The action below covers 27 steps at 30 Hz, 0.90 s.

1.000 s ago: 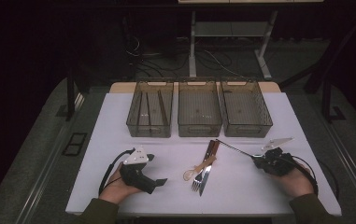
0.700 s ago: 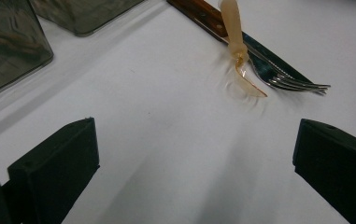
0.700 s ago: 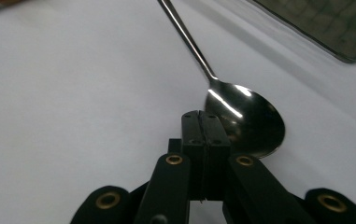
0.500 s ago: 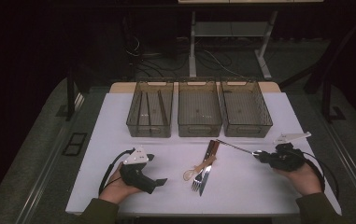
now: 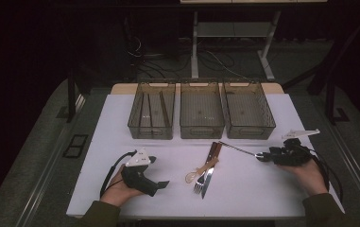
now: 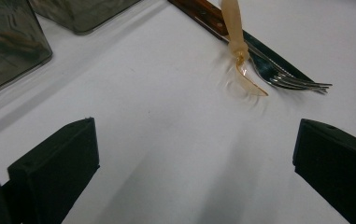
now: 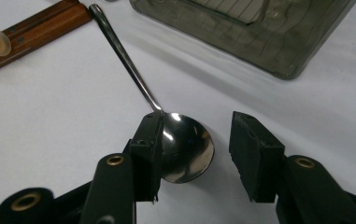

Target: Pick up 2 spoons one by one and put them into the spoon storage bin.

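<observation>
A metal spoon (image 5: 238,149) lies on the white table (image 5: 121,123), its bowl toward my right gripper (image 5: 264,155). In the right gripper view the jaws of my right gripper (image 7: 196,123) stand open around the spoon's bowl (image 7: 185,149); the left jaw touches it and the right jaw is apart. At the table's middle lie a wooden-handled knife (image 5: 209,168), a fork (image 5: 199,185) and an amber plastic spoon (image 5: 197,172), overlapping. My left gripper (image 5: 162,184) rests open at the front left, pointing at that pile. The left gripper (image 6: 194,135) holds nothing, with the plastic spoon (image 6: 241,70) and fork (image 6: 283,79) ahead.
Three clear grey bins stand in a row at the back: left bin (image 5: 135,124), middle bin (image 5: 201,128), right bin (image 5: 268,124). The right bin's corner (image 7: 259,32) is just beyond the spoon. Wooden handles (image 7: 40,28) lie past the spoon's stem.
My right gripper has rolled, its grey plate swinging up, and shifted slightly right and away while staying at the spoon's bowl. The left gripper and cutlery pile have not moved.
</observation>
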### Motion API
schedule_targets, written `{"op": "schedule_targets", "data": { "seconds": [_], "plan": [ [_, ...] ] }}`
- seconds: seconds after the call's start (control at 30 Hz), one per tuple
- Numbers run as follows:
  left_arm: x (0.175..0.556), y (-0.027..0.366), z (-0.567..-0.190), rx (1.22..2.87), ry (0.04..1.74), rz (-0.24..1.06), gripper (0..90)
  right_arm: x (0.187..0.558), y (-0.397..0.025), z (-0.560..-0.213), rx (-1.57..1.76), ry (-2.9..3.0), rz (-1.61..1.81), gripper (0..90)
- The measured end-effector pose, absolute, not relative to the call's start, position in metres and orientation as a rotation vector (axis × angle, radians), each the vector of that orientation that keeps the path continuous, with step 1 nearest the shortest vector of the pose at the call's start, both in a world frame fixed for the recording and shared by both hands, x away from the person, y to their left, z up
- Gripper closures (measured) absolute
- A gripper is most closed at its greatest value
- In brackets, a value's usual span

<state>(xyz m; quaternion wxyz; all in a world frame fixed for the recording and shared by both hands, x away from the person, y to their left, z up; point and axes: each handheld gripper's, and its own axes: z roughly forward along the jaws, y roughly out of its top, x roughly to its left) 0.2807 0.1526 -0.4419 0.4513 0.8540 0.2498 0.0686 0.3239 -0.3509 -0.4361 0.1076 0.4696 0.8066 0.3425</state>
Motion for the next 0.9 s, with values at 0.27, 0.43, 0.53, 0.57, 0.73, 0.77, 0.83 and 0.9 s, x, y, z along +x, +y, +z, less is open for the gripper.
{"op": "schedule_targets", "data": {
  "seconds": [0.27, 0.43, 0.53, 0.57, 0.73, 0.77, 0.83, 0.9],
  "plan": [
    [0.281, 0.153, -0.442, 2.113, 0.616, 0.169, 0.0, 0.324, -0.347, -0.444, 1.365, 2.427, 1.000, 56.4],
    [0.281, 0.153, -0.442, 2.112, 0.616, 0.169, 0.0, 0.322, -0.348, -0.446, 1.335, 2.449, 1.011, 60.3],
    [0.281, 0.153, -0.442, 2.112, 0.616, 0.169, 0.0, 0.320, -0.347, -0.446, 1.299, 2.469, 1.001, 62.9],
    [0.281, 0.153, -0.442, 2.113, 0.615, 0.169, 0.0, 0.319, -0.346, -0.446, 1.297, 2.465, 1.003, 63.9],
    [0.281, 0.153, -0.441, 2.114, 0.614, 0.171, 0.0, 0.316, -0.347, -0.446, 1.274, 2.478, 0.992, 69.8],
    [0.281, 0.153, -0.441, 2.114, 0.614, 0.172, 0.0, 0.315, -0.347, -0.445, 1.268, 2.480, 0.993, 71.7],
    [0.281, 0.153, -0.441, 2.115, 0.614, 0.171, 0.0, 0.313, -0.348, -0.445, 1.268, 2.485, 1.001, 73.8],
    [0.281, 0.153, -0.441, 2.115, 0.614, 0.172, 0.0, 0.312, -0.349, -0.445, 1.273, 2.485, 1.017, 76.3]
  ]
}}
